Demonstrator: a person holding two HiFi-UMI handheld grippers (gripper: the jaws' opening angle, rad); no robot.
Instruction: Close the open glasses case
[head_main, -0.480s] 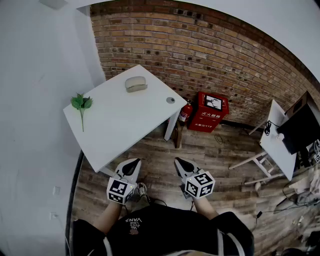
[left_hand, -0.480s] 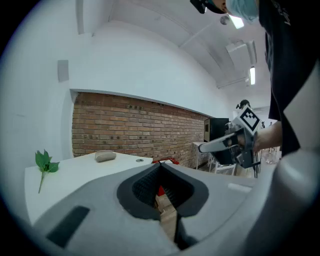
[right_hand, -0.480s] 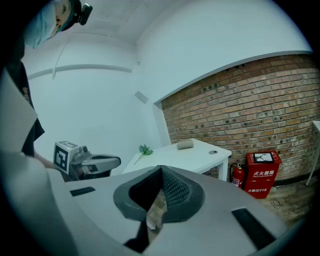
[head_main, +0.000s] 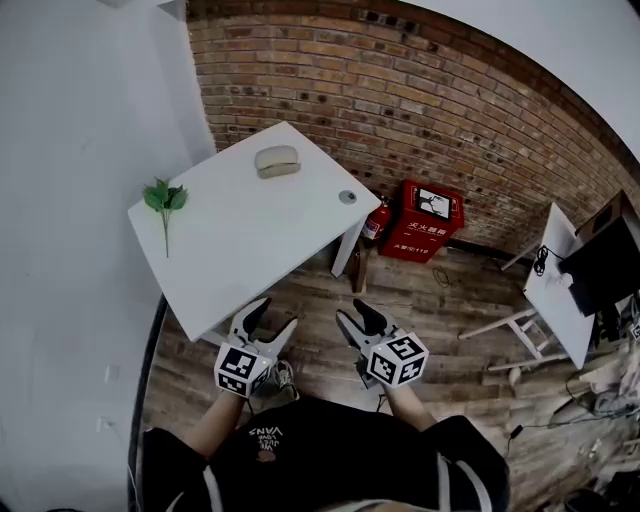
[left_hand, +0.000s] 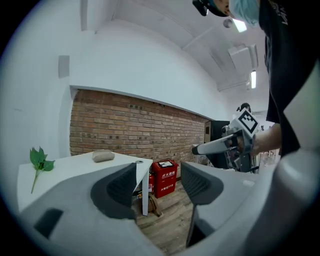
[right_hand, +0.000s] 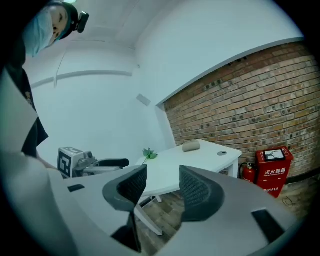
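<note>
A beige oval glasses case (head_main: 277, 160) lies near the far edge of the white table (head_main: 240, 240). It also shows in the left gripper view as the case (left_hand: 103, 156) and in the right gripper view as the case (right_hand: 191, 146); how wide its lid stands I cannot tell from here. My left gripper (head_main: 275, 314) hangs over the wooden floor just off the table's near corner, jaws open and empty (left_hand: 157, 180). My right gripper (head_main: 350, 310) is beside it, also open with nothing between its pads (right_hand: 162, 185). Both are far from the case.
A green leaf sprig (head_main: 164, 200) lies at the table's left, a small round disc (head_main: 347, 197) at its right corner. A red box (head_main: 424, 222) and fire extinguisher (head_main: 372, 222) stand by the brick wall. A second white table (head_main: 550, 285) stands at the right.
Both grippers' jaws have spread apart, each now showing two separate fingers. The hands have edged slightly forward toward the table.
</note>
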